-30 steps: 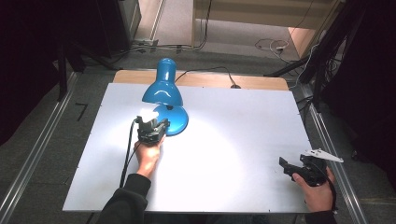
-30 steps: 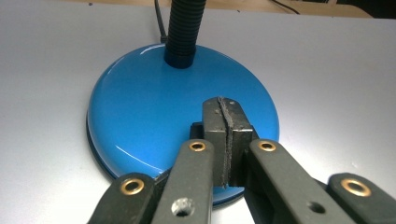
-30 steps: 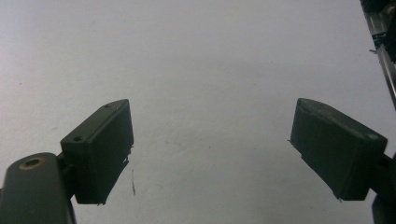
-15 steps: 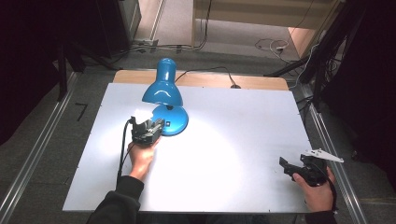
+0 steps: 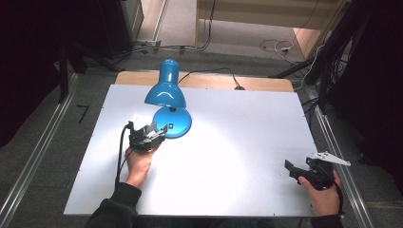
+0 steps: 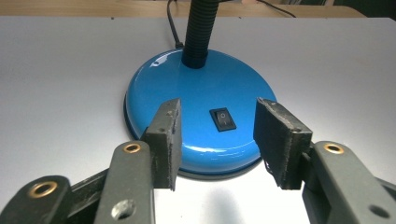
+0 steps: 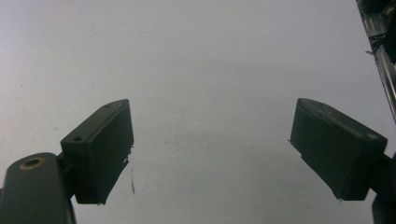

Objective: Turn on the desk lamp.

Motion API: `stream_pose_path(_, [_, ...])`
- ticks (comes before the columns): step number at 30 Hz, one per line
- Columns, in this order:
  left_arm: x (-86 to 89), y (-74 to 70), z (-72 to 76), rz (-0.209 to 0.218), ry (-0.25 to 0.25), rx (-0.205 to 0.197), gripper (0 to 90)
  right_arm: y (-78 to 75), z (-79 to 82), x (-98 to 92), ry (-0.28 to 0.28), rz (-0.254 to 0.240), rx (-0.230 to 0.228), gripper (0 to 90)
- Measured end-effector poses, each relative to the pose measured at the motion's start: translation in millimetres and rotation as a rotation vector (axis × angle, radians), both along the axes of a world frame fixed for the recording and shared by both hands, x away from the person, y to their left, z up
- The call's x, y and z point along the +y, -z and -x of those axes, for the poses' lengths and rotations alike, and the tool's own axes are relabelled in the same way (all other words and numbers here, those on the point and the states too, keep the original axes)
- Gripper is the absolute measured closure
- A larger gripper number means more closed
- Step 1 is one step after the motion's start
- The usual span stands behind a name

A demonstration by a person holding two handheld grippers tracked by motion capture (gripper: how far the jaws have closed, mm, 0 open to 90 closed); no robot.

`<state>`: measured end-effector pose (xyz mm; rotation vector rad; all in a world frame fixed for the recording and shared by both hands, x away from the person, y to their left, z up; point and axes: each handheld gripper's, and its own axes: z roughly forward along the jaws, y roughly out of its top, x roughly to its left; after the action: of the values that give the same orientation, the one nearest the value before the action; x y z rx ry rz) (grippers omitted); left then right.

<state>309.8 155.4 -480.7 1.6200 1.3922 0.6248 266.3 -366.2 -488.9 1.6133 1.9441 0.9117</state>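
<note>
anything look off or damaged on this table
Nothing stands out. The blue lamp stands upright on its base, lit, its switch intact. The left hand-held gripper is open just before the base; the right hand-held gripper is open over bare table.

A blue lamp (image 5: 167,97) stands upright on the far left part of the white counter (image 5: 247,142). Its round glossy base (image 6: 198,109) lies flat, with a black ribbed neck (image 6: 200,28) rising from the far side of it. The bell-shaped shade (image 5: 166,90) points down at the counter and is lit. A small black rocker switch (image 6: 222,119) sits on the near side of the base. A black cord (image 5: 209,73) runs from the lamp toward the far edge.
</note>
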Motion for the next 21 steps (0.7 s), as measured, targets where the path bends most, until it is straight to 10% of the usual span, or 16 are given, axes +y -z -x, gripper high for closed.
stream_pose_path(21, [11.9, -1.9, 23.8, -0.021, -0.011, 0.008, 35.0, -1.0, 1.5, -1.5, -0.003, -0.002, -0.004, 12.1])
